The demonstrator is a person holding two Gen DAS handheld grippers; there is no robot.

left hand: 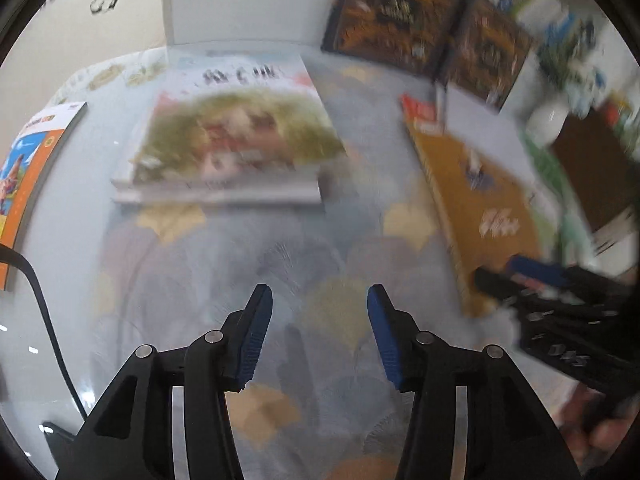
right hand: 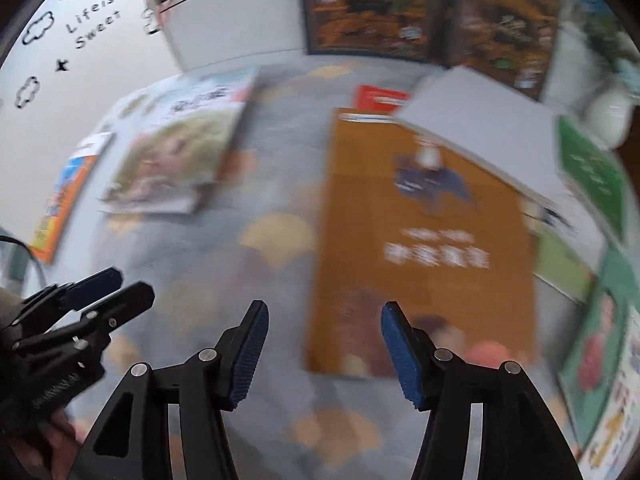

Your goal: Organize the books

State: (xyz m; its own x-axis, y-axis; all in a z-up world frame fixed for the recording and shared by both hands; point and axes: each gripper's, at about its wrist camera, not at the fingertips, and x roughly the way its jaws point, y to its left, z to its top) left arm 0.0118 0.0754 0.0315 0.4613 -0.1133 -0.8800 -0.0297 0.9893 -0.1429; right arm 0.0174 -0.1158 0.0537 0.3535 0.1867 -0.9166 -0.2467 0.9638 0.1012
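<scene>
Both grippers hang over the open middle of the table, jaws apart with nothing between them: the left gripper and the right gripper frame only patterned cloth. That bare strip runs between two groups of books. On one side lies a green-covered picture book on top of a flat stack, its near edge square to the left wrist view; an orange-edged book lies just beyond it near the table's rim. On the other side an ochre book lies flat, its near edge close to the right gripper's fingertips, a white book overlapping its far corner. Dark brown books stand upright along the back edge. Everything is blurred.
</scene>
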